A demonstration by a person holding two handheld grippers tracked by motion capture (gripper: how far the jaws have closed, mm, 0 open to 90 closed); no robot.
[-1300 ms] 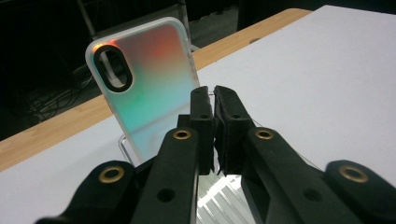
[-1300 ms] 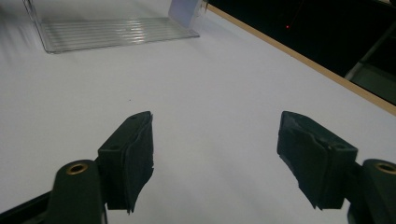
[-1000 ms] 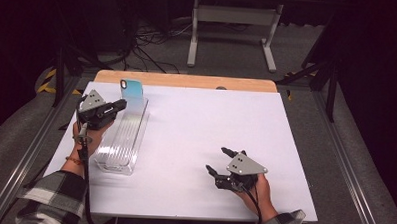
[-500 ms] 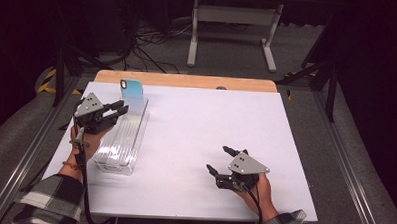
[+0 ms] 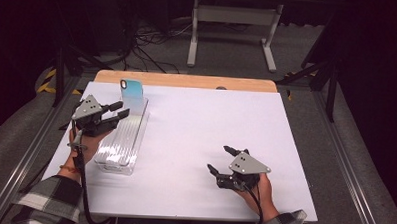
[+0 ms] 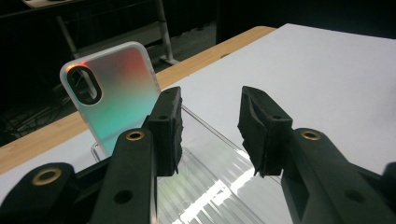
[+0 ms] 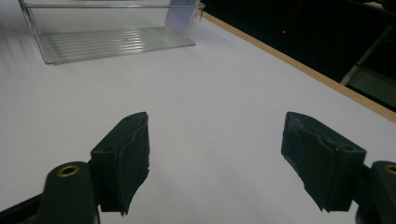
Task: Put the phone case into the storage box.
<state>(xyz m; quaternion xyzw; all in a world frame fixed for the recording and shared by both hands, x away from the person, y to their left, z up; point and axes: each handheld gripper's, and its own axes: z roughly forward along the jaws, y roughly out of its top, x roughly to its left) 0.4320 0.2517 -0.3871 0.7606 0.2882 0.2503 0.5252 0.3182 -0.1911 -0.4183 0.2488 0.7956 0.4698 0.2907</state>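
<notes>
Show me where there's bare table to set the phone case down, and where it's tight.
Free: the broad white stretch between the clear tray and the right gripper, and the far right corner. Tight: the left side, where the left gripper hovers over the tray and the phone case stands at its far end.

The room is dark, with black walls or drapes closing in on both sides and behind. A grey carpeted floor [image 5: 346, 122] surrounds the counter [image 5: 226, 118], whose top is white with a strip of bare light wood [image 5: 187, 81] along its far edge. Metal rails [image 5: 352, 167] run along the counter's left and right sides. Beyond the far edge stands a white metal stand [image 5: 234, 23] on two legs, and a tangle of black cables [image 5: 149, 45] lies on the floor beside it. Yellow-and-black hazard tape [image 5: 50, 79] marks the floor at the far left.
</notes>
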